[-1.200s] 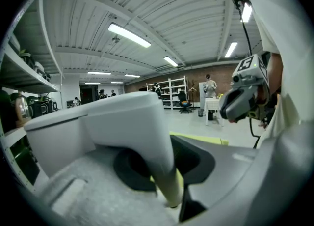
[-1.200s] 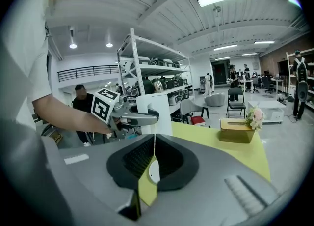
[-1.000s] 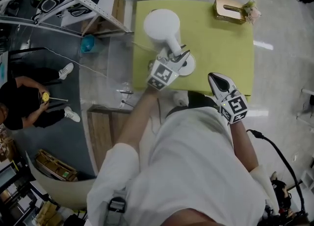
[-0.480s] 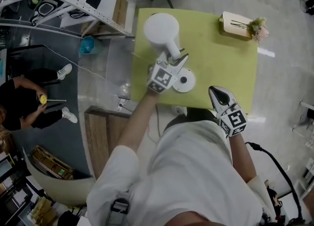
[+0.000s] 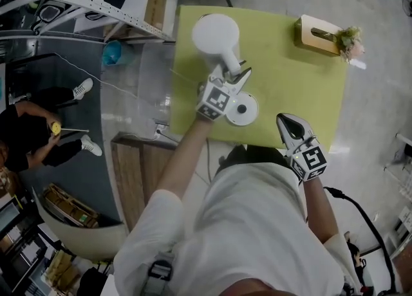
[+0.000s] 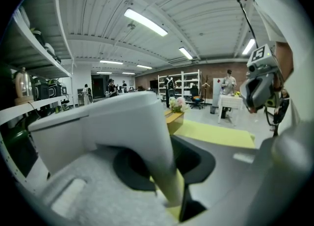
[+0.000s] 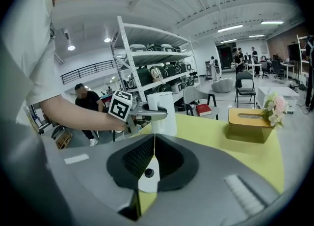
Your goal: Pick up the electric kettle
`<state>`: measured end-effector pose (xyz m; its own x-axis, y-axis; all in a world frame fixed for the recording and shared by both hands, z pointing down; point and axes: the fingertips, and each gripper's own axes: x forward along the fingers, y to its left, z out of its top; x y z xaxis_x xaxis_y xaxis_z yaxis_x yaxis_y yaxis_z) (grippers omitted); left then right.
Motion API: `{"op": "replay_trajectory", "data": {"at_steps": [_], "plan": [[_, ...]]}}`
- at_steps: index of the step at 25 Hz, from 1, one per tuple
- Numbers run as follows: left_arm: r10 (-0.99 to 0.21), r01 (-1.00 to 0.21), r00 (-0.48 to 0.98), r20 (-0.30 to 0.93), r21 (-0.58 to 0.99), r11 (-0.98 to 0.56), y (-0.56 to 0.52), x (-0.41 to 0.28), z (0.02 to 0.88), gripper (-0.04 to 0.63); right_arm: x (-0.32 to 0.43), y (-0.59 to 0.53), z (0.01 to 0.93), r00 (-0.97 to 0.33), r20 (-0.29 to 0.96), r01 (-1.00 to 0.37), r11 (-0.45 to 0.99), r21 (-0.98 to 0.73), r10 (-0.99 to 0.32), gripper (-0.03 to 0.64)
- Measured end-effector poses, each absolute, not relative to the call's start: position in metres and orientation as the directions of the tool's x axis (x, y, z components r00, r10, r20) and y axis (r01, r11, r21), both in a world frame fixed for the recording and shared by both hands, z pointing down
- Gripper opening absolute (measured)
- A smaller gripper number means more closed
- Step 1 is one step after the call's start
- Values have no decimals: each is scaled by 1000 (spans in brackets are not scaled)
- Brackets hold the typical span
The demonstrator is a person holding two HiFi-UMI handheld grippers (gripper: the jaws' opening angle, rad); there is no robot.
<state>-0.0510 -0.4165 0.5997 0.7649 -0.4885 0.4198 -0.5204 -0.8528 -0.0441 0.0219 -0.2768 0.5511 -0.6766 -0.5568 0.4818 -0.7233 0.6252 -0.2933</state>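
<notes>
Electric kettle (image 5: 215, 33), white: off its round base (image 5: 243, 109), at the far left of the yellow-green table (image 5: 290, 82); contact with the tabletop cannot be made out. Left gripper (image 5: 237, 74): jaws clamped on the kettle's handle (image 6: 122, 122). Base: bare, on the table's near edge just beside that gripper. Right gripper (image 5: 288, 121): jaws closed together, nothing between them, at the table's near edge, well apart from the kettle. Wooden tissue box (image 5: 317, 33) with flowers (image 5: 351, 36): far right corner.

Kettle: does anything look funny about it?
The kettle is off its round base, which sits alone near the table's front edge. The left gripper is shut on its handle. Nothing looks spilled or broken.
</notes>
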Motion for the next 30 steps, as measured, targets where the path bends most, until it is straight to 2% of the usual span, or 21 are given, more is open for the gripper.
{"op": "replay_trajectory", "data": {"at_steps": [30], "plan": [[-518,-536,744,422,-85,-840,-398,-43,648,63,22,-272,594,-682,518,-721,592,-360,-516,9]]}}
